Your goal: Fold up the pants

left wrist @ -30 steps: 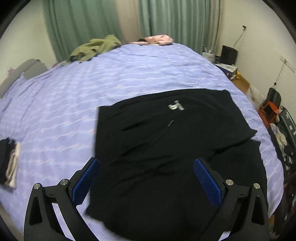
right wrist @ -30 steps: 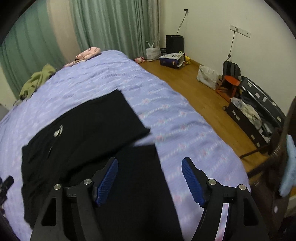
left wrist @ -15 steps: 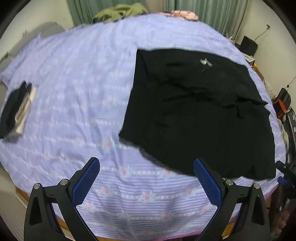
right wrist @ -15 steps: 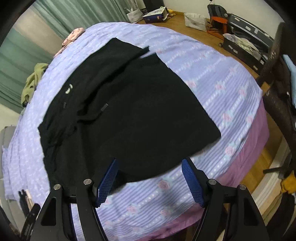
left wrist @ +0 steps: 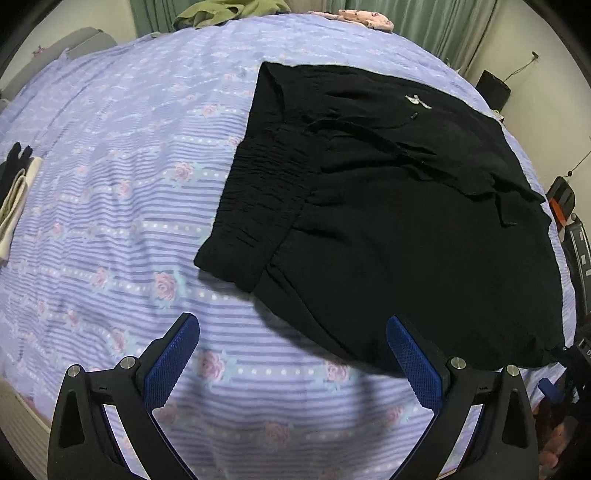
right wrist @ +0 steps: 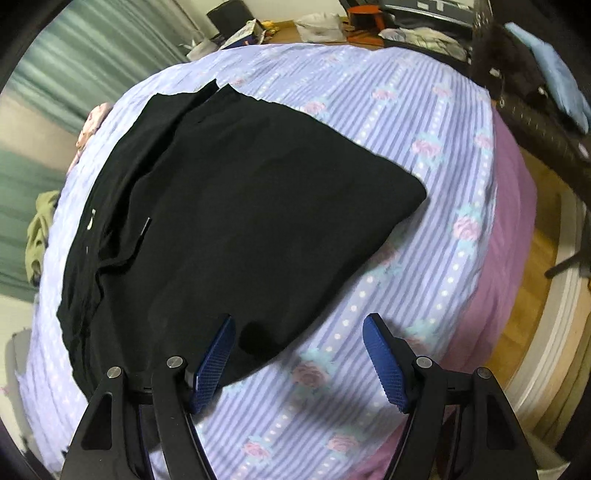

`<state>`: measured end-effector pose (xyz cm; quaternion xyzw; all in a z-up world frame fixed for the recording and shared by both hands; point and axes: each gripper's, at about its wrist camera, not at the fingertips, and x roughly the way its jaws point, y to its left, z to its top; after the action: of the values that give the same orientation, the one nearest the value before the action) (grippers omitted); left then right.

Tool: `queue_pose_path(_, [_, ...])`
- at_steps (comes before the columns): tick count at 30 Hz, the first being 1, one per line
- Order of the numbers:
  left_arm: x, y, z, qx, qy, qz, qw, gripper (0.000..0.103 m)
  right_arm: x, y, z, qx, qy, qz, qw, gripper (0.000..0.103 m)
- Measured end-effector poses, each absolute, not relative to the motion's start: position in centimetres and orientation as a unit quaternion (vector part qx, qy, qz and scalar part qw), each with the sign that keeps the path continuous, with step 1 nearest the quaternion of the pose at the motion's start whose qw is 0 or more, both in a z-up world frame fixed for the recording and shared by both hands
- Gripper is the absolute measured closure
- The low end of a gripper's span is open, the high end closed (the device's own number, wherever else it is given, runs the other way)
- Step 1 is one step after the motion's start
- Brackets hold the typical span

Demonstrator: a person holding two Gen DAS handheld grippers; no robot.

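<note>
Both grippers empty, jaws spread. Right gripper [right wrist: 297,356] straddles the near edge of the black pants [right wrist: 240,206]; left gripper [left wrist: 291,363] hangs just short of it. Pants lie flat on the bed [left wrist: 110,184], long axis running left to right.

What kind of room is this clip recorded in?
Most likely a lived-in bedroom. The black pants lie spread on a bed with a lilac, rose-patterned sheet, green curtains hang behind it, and bags and an open suitcase crowd the wooden floor beside it.
</note>
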<state>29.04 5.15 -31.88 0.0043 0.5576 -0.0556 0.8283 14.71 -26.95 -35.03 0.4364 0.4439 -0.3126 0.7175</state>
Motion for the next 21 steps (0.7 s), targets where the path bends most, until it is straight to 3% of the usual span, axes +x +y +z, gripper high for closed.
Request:
queue_pose_path(6, [29.4,4.5,-33.8,0.007,0.568,-0.07,0.82,0.0,14.8,-27.3,-36.3,0.453,0.434,-0.314,0.713,0.031])
queue_pose_path(12, [30.2,3.9,-35.9,-0.038,0.595,-0.089,0.798,0.012,16.0,-28.1,-38.0,0.462,0.432,-0.307,0.711,0.031])
queue_pose_path(14, [30.4,3.6,-36.0,-0.037,0.596,-0.089,0.797,0.025,16.5,-28.5,-38.1,0.455,0.436,-0.305,0.714,0.032])
queue_pose_path(15, [30.5,3.4,-35.7,-0.036,0.595,-0.092,0.797,0.031,16.6,-28.8,-38.2,0.452,0.438,-0.305,0.715,0.039])
queue_pose_path(17, [30.4,3.1,-34.9,-0.025,0.592,-0.1,0.799,0.064,16.8,-29.1,-38.0,0.444,0.447,-0.306,0.714,0.054])
queue_pose_path(19, [30.1,2.9,-33.9,-0.004,0.587,-0.104,0.803,0.08,16.8,-29.6,-37.3,0.43,0.458,-0.299,0.718,0.075])
queue_pose_path(21, [29.6,3.0,-32.7,0.001,0.582,-0.114,0.805,0.086,16.9,-29.7,-35.7,0.397,0.465,-0.294,0.734,0.089])
